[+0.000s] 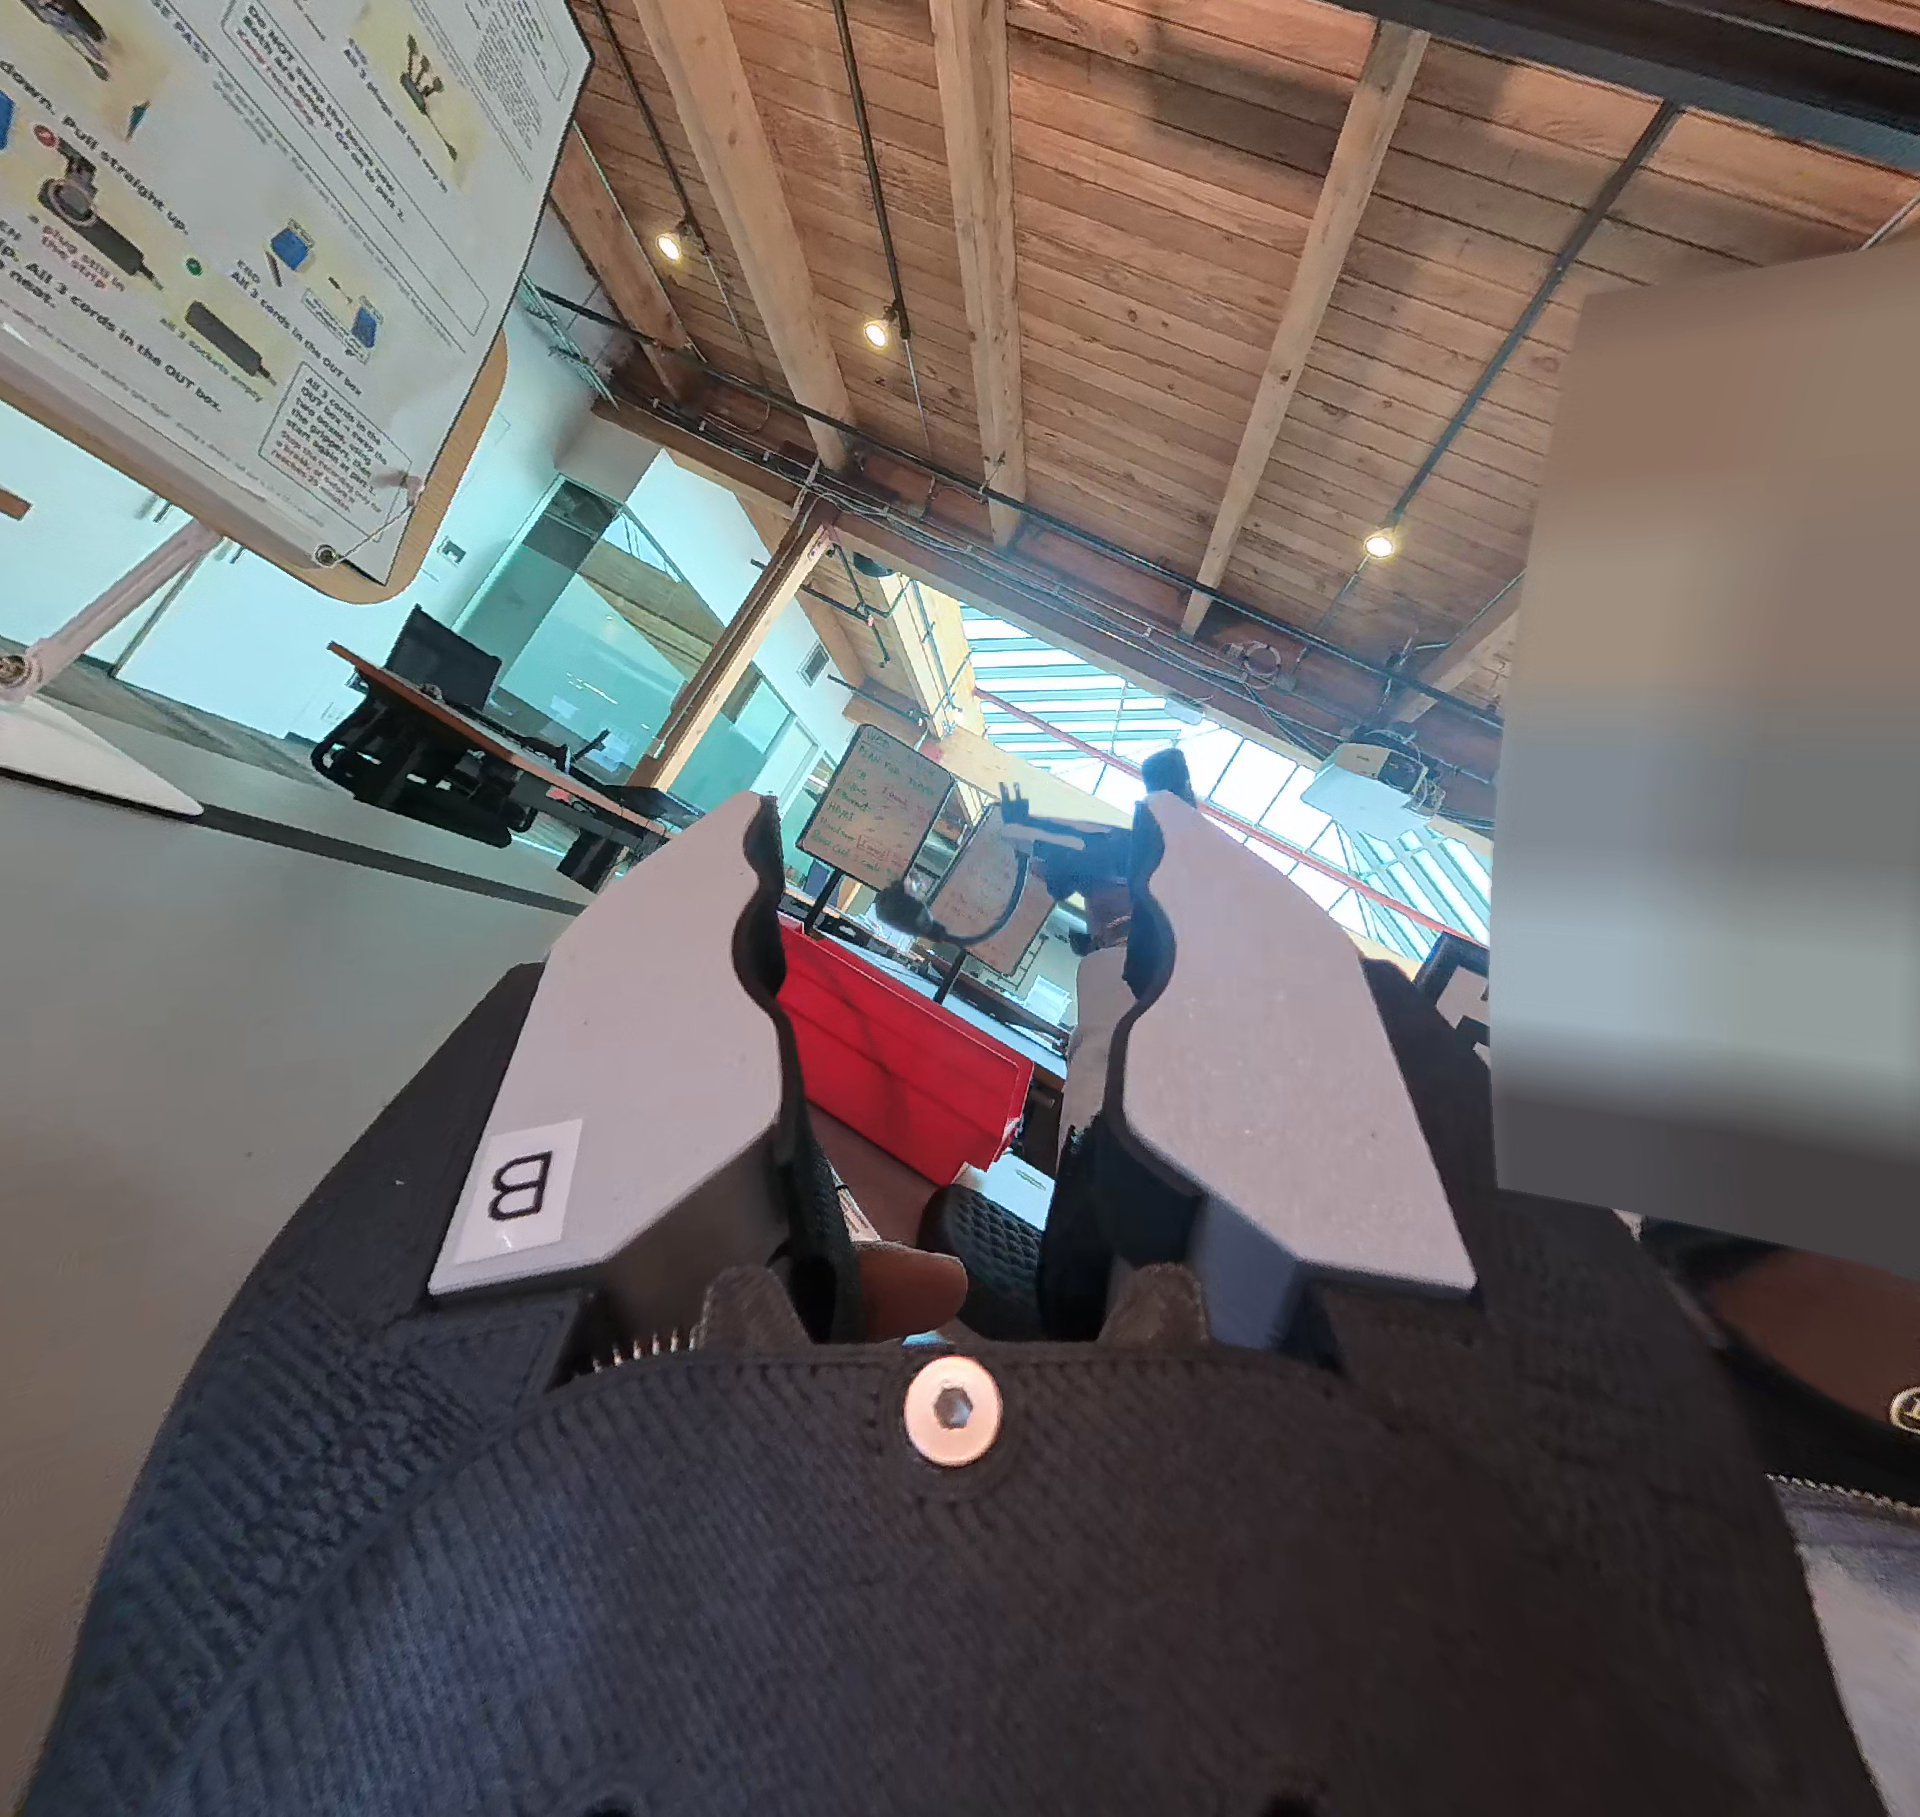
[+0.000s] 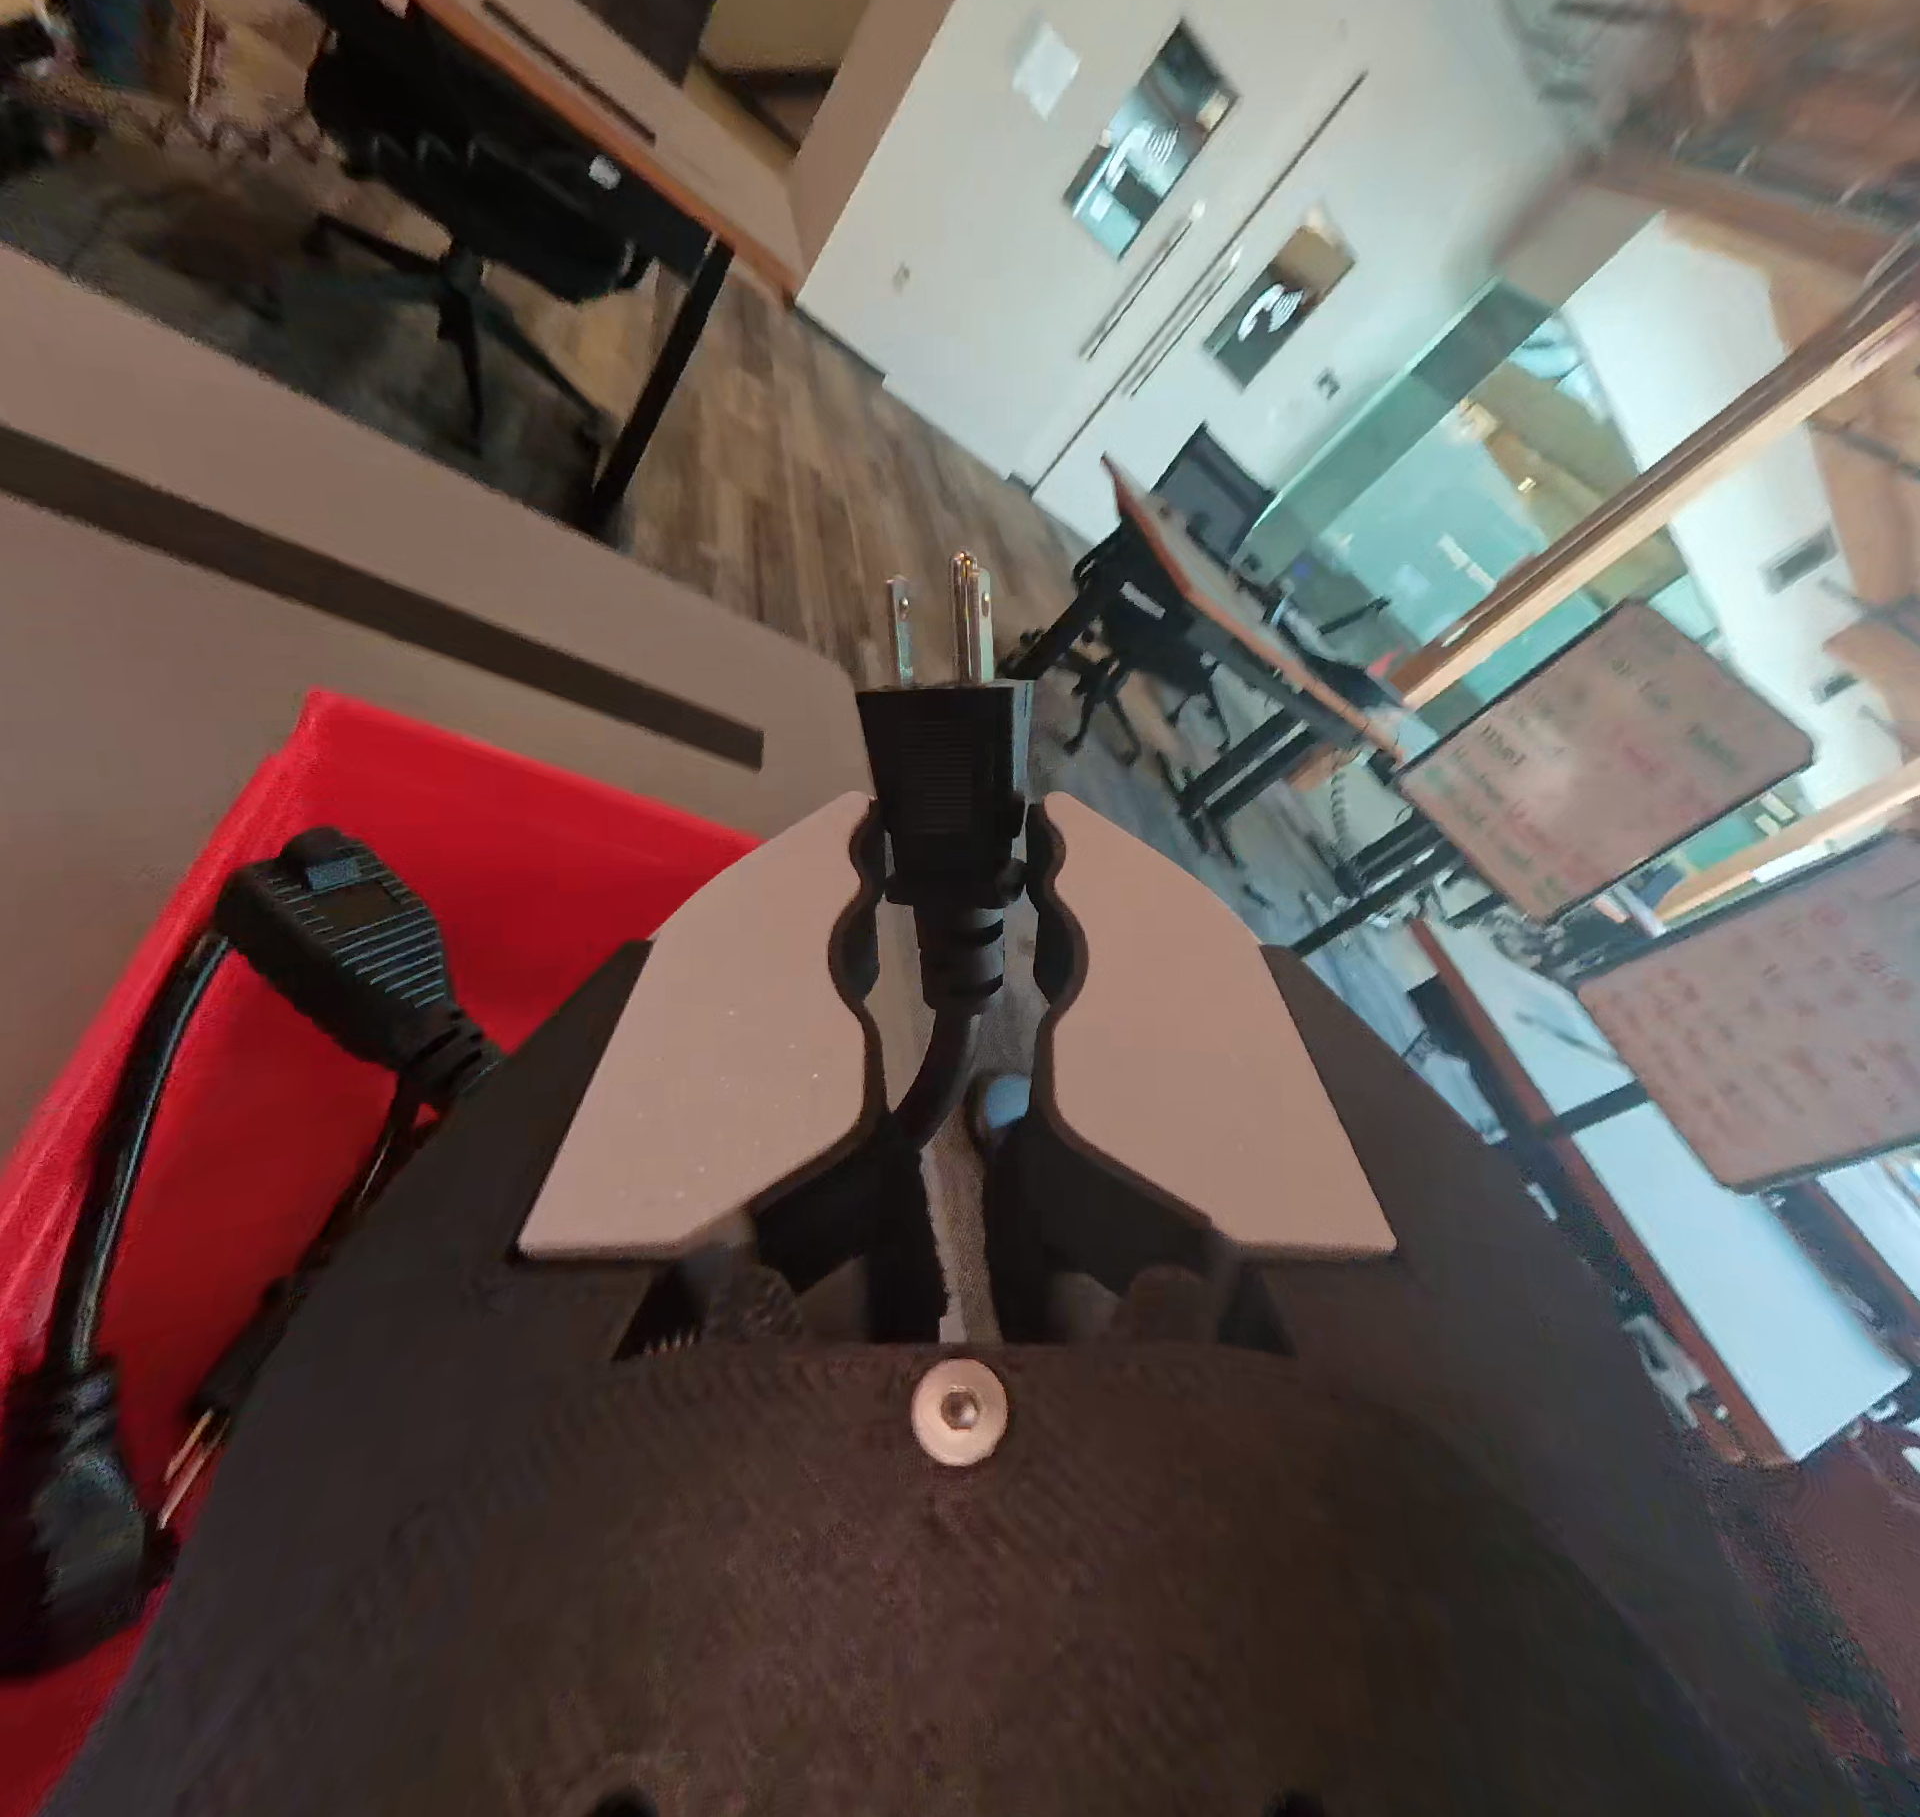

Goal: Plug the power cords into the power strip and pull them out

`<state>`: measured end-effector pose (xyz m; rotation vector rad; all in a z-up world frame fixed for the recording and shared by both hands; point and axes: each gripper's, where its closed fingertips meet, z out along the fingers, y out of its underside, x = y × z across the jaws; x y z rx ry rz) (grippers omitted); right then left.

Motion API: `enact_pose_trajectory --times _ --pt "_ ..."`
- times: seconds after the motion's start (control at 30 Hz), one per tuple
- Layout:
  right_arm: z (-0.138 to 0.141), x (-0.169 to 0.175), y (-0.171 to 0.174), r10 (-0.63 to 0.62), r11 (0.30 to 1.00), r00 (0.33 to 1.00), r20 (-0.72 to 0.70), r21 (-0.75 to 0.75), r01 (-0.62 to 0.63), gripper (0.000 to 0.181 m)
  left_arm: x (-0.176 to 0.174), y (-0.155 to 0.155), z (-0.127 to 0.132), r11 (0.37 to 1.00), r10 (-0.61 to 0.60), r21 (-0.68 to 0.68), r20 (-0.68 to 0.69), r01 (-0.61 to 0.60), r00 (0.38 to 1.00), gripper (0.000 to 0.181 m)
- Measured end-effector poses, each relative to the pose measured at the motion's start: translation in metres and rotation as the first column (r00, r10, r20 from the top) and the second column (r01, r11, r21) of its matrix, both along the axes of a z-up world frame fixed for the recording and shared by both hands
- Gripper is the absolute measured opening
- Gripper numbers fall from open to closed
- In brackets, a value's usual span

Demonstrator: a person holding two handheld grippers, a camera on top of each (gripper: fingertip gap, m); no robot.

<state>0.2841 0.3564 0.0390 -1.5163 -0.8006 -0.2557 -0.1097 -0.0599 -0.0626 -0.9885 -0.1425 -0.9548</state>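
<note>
Right gripper [image 2: 951, 853] is clamped on a black plug [image 2: 943, 765], prongs pointing away. Left gripper [image 1: 961, 920] gapes wide, holding nothing. No power strip in view, so swinging back blind could bend those prongs.

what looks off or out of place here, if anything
Nothing looks damaged or spilled. The right gripper is shut on a black plug, prongs straight and pointing away. More black cords lie loosely in the red bin. The left gripper is open and empty, tilted toward the ceiling.

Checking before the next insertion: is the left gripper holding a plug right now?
No: the left gripper is open, with nothing between its fingers.
</note>
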Motion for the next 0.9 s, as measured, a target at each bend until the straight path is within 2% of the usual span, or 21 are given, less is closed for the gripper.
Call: enact_pose_trajectory --times 0.2,0.3,0.4,0.47,0.5,0.57,0.63,0.7,0.73,0.77,0.83,0.9 --pt "-0.061 0.013 0.015 0.024 0.965 1.0 -0.013 -0.259 -0.027 0.027 0.0 0.0 0.0 1.0 0.002 0.0 0.001 -0.002 1.0 0.063" --pt "-0.101 0.011 0.019 0.051 0.897 0.998 -0.039 -0.438 -0.063 0.028 -0.002 0.0 0.0 1.0 0.0 -0.002 0.017 0.0 1.0 0.063" --pt "-0.144 0.0 0.019 0.092 0.778 0.989 -0.113 -0.612 -0.142 0.028 -0.003 -0.001 0.001 1.0 -0.005 0.004 0.027 0.004 1.0 0.063" --pt "-0.156 -0.002 0.024 0.071 0.746 0.986 -0.151 -0.648 -0.153 0.027 -0.002 -0.001 0.0 1.0 -0.006 0.002 0.019 0.006 1.0 0.063" --pt "-0.156 -0.005 0.026 0.068 0.747 0.98 -0.185 -0.642 -0.173 0.035 -0.001 0.0 0.0 1.0 -0.005 0.0 0.012 0.005 1.0 0.063" --pt "-0.141 -0.009 0.029 0.081 0.782 0.965 -0.249 -0.585 -0.216 0.052 0.0 0.001 -0.001 1.0 -0.003 -0.006 0.001 0.003 1.0 0.063" --pt "-0.113 -0.011 0.032 0.1 0.857 0.953 -0.287 -0.462 -0.229 0.074 0.0 0.001 -0.001 1.0 -0.002 -0.006 0.001 0.002 1.0 0.063" --pt "-0.075 -0.014 0.032 0.14 0.929 0.932 -0.335 -0.282 -0.241 0.11 -0.001 0.001 -0.001 1.0 -0.002 -0.005 0.006 0.002 1.0 0.063" --pt "-0.051 -0.017 0.029 0.185 0.953 0.913 -0.363 -0.161 -0.258 0.132 -0.001 0.001 -0.001 1.0 -0.003 -0.005 0.008 0.004 1.0 0.063" --pt "-0.026 -0.022 0.022 0.254 0.958 0.887 -0.385 -0.023 -0.284 0.145 0.0 0.001 -0.001 1.0 -0.004 -0.005 0.006 0.004 1.0 0.063" --pt "0.023 -0.036 -0.009 0.447 0.894 0.801 -0.399 0.239 -0.38 0.146 0.0 0.001 -0.001 1.0 -0.003 -0.005 0.001 0.003 1.0 0.063" --pt "0.056 -0.053 -0.049 0.645 0.763 0.646 -0.408 0.389 -0.516 0.146 0.001 0.001 -0.001 1.0 -0.004 -0.006 -0.002 0.004 1.0 0.063"
